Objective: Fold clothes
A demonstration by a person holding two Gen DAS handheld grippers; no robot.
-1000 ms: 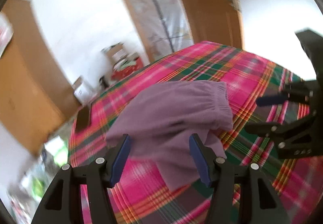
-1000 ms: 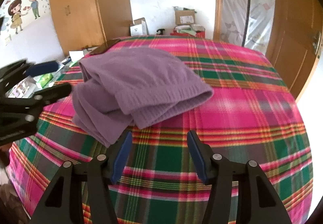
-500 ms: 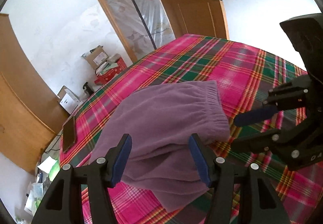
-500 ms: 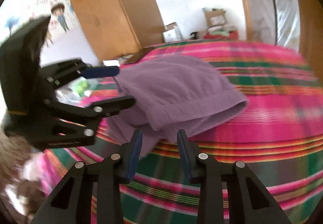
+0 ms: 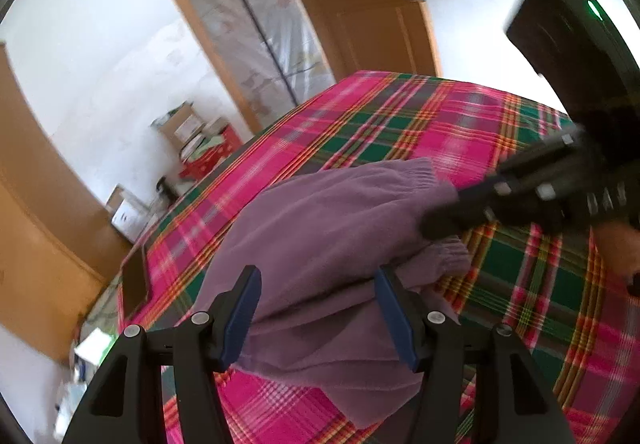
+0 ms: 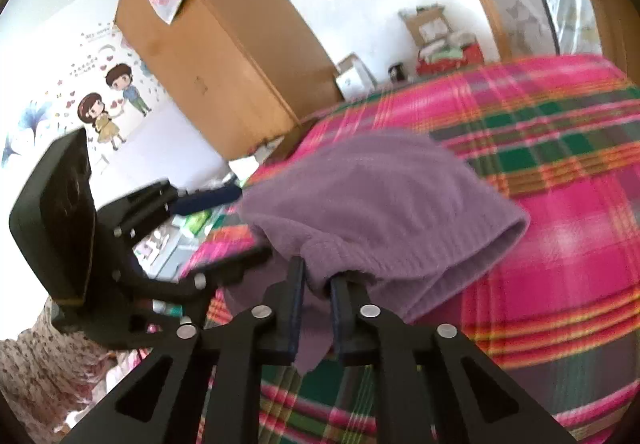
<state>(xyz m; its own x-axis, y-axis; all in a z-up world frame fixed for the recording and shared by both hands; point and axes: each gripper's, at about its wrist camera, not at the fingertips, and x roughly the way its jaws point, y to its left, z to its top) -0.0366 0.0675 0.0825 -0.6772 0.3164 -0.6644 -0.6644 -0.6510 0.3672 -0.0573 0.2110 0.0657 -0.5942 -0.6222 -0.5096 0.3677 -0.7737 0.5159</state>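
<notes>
- Lying bunched on the plaid bedspread (image 5: 400,132), the purple garment (image 5: 328,228) sits near the bed's front edge.
- Closing on a fold of that garment, the right hand-held gripper (image 6: 316,284) has its 2 jaws narrow, cloth pinched between them.
- The left hand-held gripper (image 5: 320,308) stands wide, its blue pads (image 5: 244,308) straddling the cloth without pressing it.

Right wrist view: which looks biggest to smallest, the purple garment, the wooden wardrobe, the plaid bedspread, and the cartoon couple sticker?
1. Plaid bedspread
2. Wooden wardrobe and purple garment look alike in size; the garment's nearness inflates it.
3. Cartoon couple sticker
</notes>
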